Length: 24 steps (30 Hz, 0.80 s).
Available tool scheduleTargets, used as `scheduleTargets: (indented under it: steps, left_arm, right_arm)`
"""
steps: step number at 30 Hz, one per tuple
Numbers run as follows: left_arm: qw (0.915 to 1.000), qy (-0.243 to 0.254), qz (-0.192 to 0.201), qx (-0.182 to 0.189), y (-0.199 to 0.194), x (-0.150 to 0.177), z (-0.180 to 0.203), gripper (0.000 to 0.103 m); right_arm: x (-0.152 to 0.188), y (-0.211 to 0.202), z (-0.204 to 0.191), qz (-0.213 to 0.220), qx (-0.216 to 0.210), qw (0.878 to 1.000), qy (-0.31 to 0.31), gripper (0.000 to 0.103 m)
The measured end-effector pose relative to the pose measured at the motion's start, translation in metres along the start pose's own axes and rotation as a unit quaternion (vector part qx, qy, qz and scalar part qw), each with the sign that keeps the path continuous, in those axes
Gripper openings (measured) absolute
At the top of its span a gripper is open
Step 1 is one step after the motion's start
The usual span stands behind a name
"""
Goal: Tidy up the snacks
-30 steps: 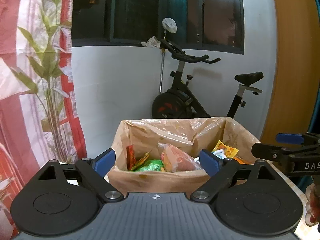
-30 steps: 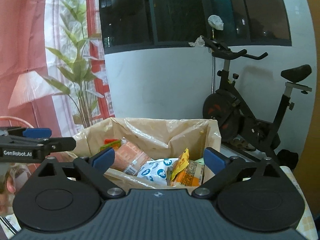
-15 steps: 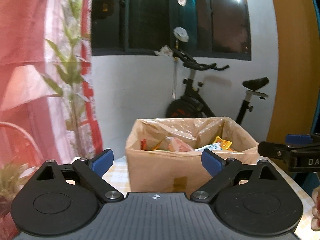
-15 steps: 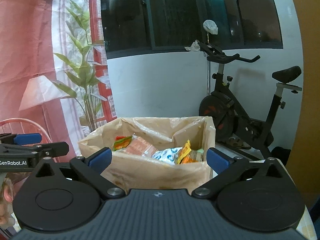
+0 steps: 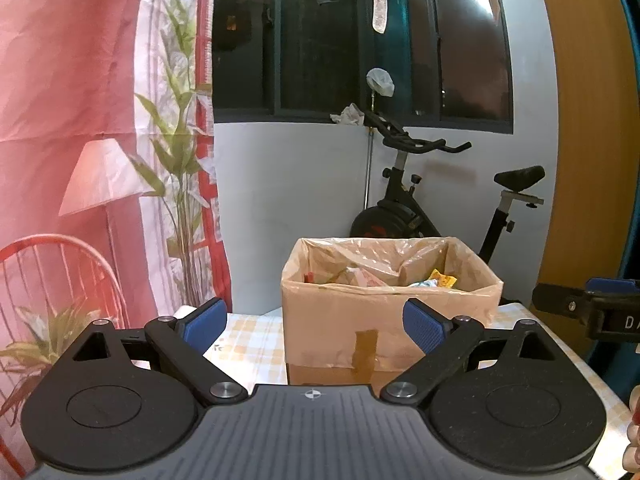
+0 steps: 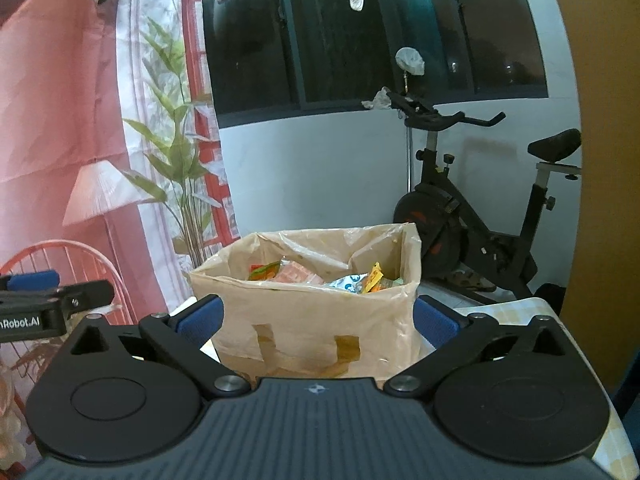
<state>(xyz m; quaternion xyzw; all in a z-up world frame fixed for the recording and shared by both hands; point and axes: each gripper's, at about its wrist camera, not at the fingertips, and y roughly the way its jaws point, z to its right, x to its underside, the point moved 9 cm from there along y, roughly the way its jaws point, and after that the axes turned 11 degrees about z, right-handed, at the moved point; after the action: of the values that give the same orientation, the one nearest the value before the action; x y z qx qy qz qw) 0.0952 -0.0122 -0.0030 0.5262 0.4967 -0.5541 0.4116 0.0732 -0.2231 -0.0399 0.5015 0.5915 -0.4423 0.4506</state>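
A plastic-lined cardboard box (image 5: 390, 312) (image 6: 316, 320) stands on a checked tablecloth (image 5: 248, 344), with several snack packets (image 5: 400, 278) (image 6: 320, 276) inside it. My left gripper (image 5: 314, 326) hangs open in front of the box, nothing between its blue pads. My right gripper (image 6: 316, 318) is also open and empty, its pads flanking the box in view. In the left wrist view the right gripper's arm (image 5: 588, 308) shows at the right edge. The left gripper's arm (image 6: 48, 304) appears at the left edge of the right wrist view.
An exercise bike (image 5: 432, 196) (image 6: 472, 216) stands behind the table against a white wall. A printed curtain (image 5: 100, 120) with plant and lamp pictures hangs at the left. An orange wall (image 5: 580, 120) rises at the right. The table's right edge (image 6: 600, 420) is near.
Both grippers have pulled back and dropped lower from above the box. The box now looks smaller and its taped front side shows. Both stay open and empty.
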Motion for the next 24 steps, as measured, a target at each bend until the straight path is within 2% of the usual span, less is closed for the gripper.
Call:
scheduleTargets:
  steps: [8,24]
  left_arm:
    - [1.0,-0.002,0.008,-0.004,-0.021,-0.003,0.002,0.096]
    - [0.9997,-0.01,0.014,-0.019,-0.025,-0.004,-0.005,0.096]
  right_arm:
    - [-0.008,-0.032,-0.007,0.012,0.009,1.0,-0.02,0.103]
    - [-0.005,-0.041,-0.012,0.012,0.006,1.0,-0.017,0.103]
